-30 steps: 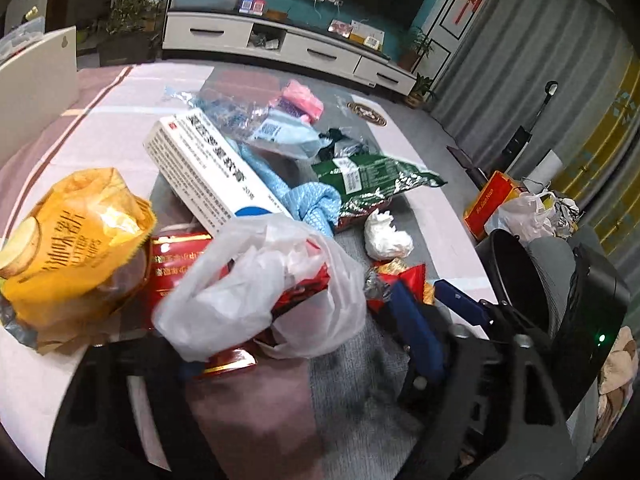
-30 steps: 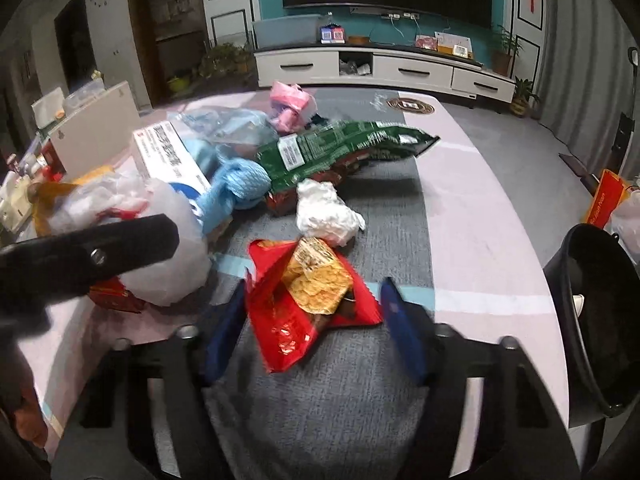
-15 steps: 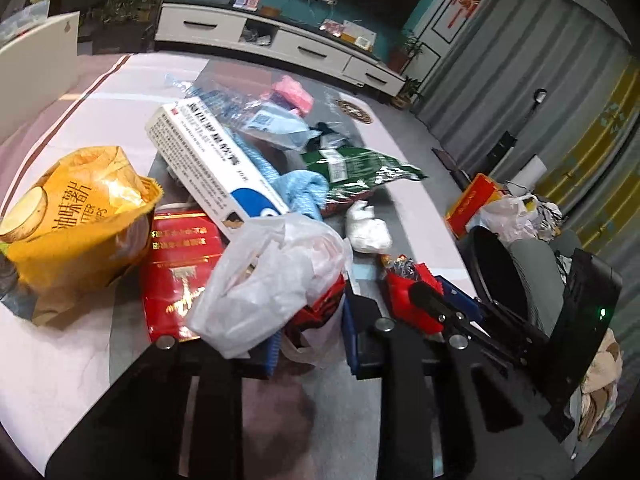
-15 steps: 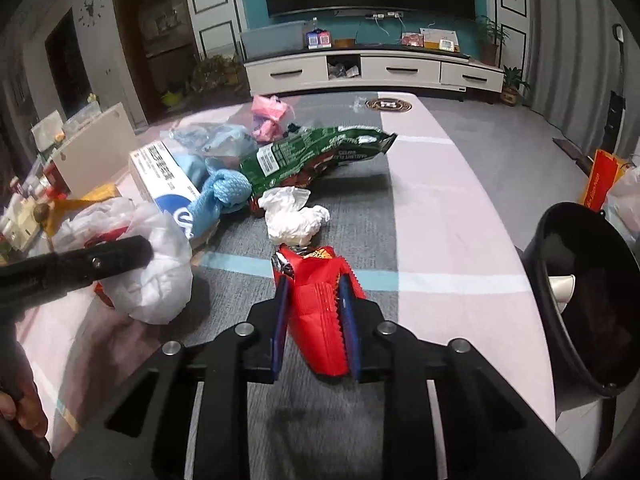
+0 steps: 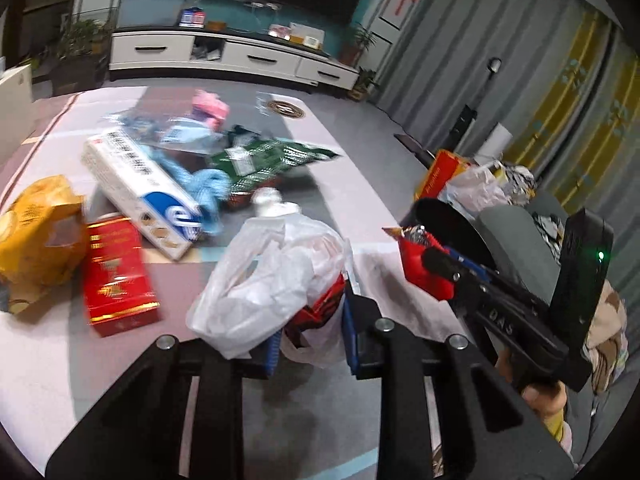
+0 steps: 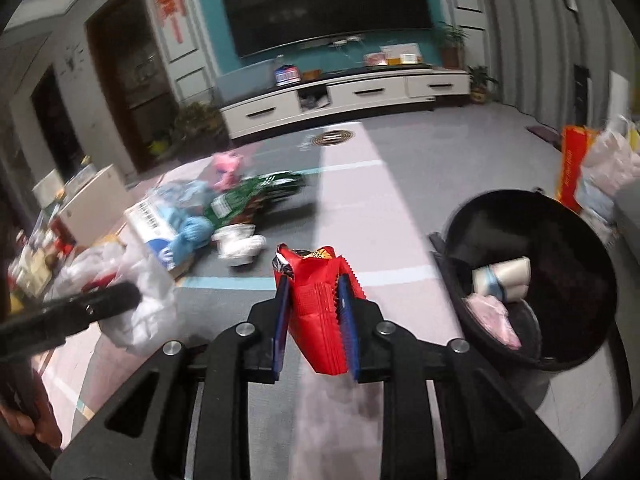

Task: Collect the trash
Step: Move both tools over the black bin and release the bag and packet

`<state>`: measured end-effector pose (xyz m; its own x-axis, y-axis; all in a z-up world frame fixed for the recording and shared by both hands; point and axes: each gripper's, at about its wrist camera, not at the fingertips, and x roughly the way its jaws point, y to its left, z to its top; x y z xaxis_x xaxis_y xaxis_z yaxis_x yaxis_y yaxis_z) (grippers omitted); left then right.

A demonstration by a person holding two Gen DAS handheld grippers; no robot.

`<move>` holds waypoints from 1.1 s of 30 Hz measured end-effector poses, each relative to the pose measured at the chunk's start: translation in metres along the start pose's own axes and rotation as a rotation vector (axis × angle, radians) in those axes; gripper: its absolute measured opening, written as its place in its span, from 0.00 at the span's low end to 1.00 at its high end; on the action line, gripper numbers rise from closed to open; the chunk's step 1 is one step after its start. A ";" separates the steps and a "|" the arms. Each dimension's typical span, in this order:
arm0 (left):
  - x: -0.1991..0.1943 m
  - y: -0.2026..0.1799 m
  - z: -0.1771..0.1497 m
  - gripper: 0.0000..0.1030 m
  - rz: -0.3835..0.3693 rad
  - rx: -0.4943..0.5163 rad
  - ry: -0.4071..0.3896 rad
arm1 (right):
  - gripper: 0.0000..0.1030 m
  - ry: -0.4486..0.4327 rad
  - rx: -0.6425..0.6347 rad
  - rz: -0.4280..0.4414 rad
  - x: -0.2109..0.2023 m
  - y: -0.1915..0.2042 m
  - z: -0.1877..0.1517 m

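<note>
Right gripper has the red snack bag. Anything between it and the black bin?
Nothing visible. The red snack bag sits clamped in the right gripper; the black bin stands open to its right beside the table, only bare tablecloth between.

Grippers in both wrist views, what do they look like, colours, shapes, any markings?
Both are alike: the left gripper and right gripper have black angular frames with triangular cut-outs, round silver bolt heads, and two flat blue ribbed finger pads. Seen from the left wrist view, the right gripper carries embossed letters, seemingly "DAS", and a black rear box with a green light. No cables show.
</note>
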<state>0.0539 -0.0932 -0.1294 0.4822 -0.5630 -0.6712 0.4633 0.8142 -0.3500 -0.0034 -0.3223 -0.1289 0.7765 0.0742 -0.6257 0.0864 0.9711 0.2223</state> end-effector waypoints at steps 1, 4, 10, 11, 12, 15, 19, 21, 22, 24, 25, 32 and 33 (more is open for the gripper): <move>0.002 -0.006 0.000 0.25 -0.006 0.010 0.002 | 0.24 -0.003 0.009 -0.012 -0.002 -0.006 0.001; 0.010 -0.031 0.004 0.25 -0.025 0.045 0.012 | 0.24 -0.027 0.045 -0.033 -0.012 -0.028 0.003; 0.033 -0.083 0.017 0.26 -0.055 0.114 0.036 | 0.24 -0.049 0.120 -0.095 -0.025 -0.070 0.001; 0.038 -0.091 0.018 0.26 -0.060 0.125 0.041 | 0.25 -0.054 0.134 -0.105 -0.028 -0.078 0.001; 0.043 -0.100 0.020 0.26 -0.065 0.140 0.045 | 0.25 -0.059 0.147 -0.114 -0.030 -0.085 0.001; 0.061 -0.124 0.027 0.26 -0.078 0.174 0.057 | 0.25 -0.076 0.185 -0.146 -0.036 -0.106 0.001; 0.088 -0.151 0.039 0.26 -0.092 0.204 0.069 | 0.25 -0.089 0.233 -0.177 -0.040 -0.129 0.001; 0.103 -0.163 0.045 0.26 -0.094 0.214 0.073 | 0.25 -0.091 0.254 -0.192 -0.039 -0.140 0.002; 0.110 -0.167 0.047 0.26 -0.097 0.218 0.079 | 0.25 -0.092 0.262 -0.200 -0.039 -0.144 0.002; 0.126 -0.180 0.052 0.26 -0.105 0.230 0.096 | 0.26 -0.088 0.285 -0.201 -0.036 -0.153 0.002; 0.132 -0.184 0.053 0.26 -0.107 0.237 0.104 | 0.26 -0.083 0.293 -0.204 -0.034 -0.155 0.002; 0.175 -0.197 0.052 0.33 -0.077 0.257 0.150 | 0.37 -0.059 0.318 -0.242 -0.024 -0.162 0.002; 0.177 -0.196 0.052 0.39 -0.073 0.255 0.152 | 0.39 -0.054 0.318 -0.247 -0.023 -0.163 0.002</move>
<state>0.0868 -0.3599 -0.1460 0.3328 -0.5752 -0.7472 0.6734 0.6997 -0.2387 -0.0338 -0.4822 -0.1495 0.7391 -0.1726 -0.6511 0.4563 0.8393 0.2955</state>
